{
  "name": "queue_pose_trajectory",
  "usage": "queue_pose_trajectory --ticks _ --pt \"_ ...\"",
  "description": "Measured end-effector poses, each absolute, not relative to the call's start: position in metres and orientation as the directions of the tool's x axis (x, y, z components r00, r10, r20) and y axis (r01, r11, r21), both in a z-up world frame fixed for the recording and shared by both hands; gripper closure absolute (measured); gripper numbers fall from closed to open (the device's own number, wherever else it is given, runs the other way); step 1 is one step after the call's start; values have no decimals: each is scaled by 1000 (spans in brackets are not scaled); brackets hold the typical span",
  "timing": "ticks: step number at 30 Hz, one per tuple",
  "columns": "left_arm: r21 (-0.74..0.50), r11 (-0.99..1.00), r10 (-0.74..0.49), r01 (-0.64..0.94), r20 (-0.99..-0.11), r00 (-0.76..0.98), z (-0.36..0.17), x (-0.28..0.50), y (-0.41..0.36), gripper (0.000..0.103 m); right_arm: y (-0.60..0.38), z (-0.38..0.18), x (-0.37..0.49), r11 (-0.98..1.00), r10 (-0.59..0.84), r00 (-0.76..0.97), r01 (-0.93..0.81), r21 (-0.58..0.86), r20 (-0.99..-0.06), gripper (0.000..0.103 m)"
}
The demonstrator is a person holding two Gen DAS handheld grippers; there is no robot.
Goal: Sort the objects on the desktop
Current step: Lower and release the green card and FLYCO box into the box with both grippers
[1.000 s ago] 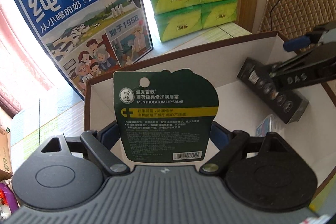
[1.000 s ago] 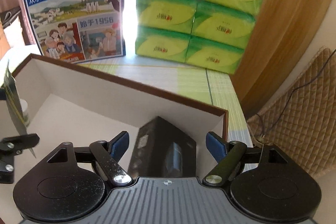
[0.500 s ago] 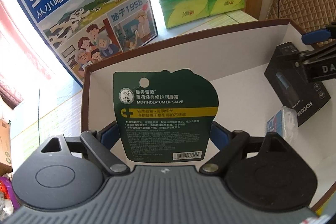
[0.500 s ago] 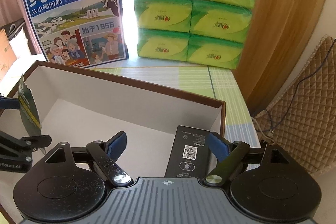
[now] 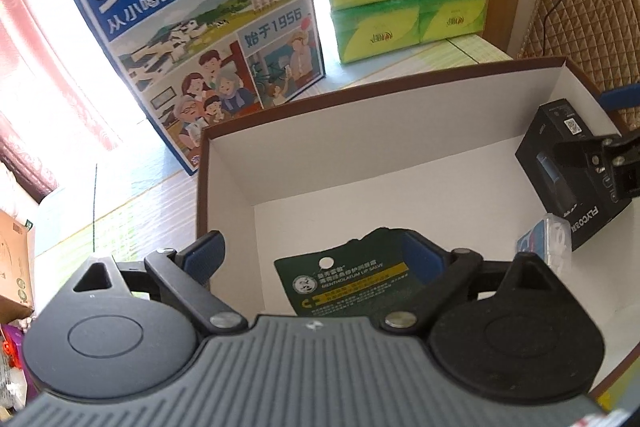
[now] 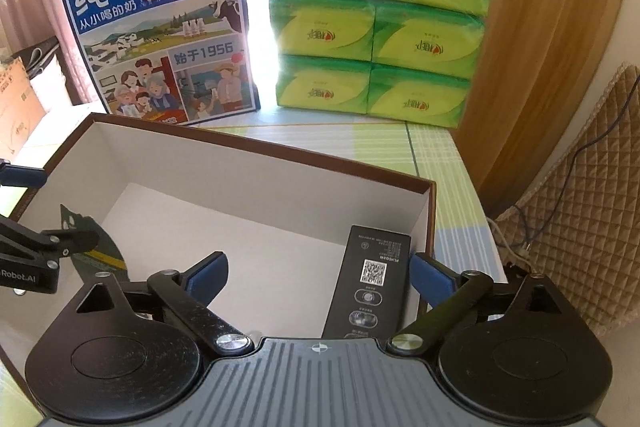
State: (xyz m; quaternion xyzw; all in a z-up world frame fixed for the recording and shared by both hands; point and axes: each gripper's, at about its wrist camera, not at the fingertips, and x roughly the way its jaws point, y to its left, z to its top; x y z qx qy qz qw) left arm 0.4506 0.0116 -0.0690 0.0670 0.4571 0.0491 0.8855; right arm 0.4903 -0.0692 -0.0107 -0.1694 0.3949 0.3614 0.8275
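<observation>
A dark green lip salve card [image 5: 352, 285] lies tilted on the white floor of the brown-rimmed box [image 5: 360, 93]. My left gripper [image 5: 316, 255] hangs open just over it, its right finger overlapping the card's edge. A black Flyco box [image 6: 372, 283] lies along the box's right wall [image 6: 430, 223]. My right gripper [image 6: 320, 271] stands open above its near end without holding it. In the left wrist view the black box [image 5: 560, 179] sits at the right. The card [image 6: 100, 251] shows at the left in the right wrist view.
A small clear and blue packet [image 5: 544, 243] lies beside the black box. Behind the box stand a blue milk carton [image 6: 160, 43] and stacked green tissue packs [image 6: 376, 39]. A quilted chair back [image 6: 580, 211] with a cable is on the right.
My left gripper has let go of the card, which went from upright between the fingers to lying in the box. My right gripper has drawn back from the black box.
</observation>
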Motion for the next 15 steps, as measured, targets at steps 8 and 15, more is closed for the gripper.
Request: queue_pose_trajectory --ticks 8,15 --pt "126 991 129 -48 -787 603 -45 432 12 9 -79 1 477 678 487 419 -734 29 -767 2" --pt "83 995 97 -51 -758 645 -19 407 6 9 -91 17 458 675 509 416 -736 51 -754 2"
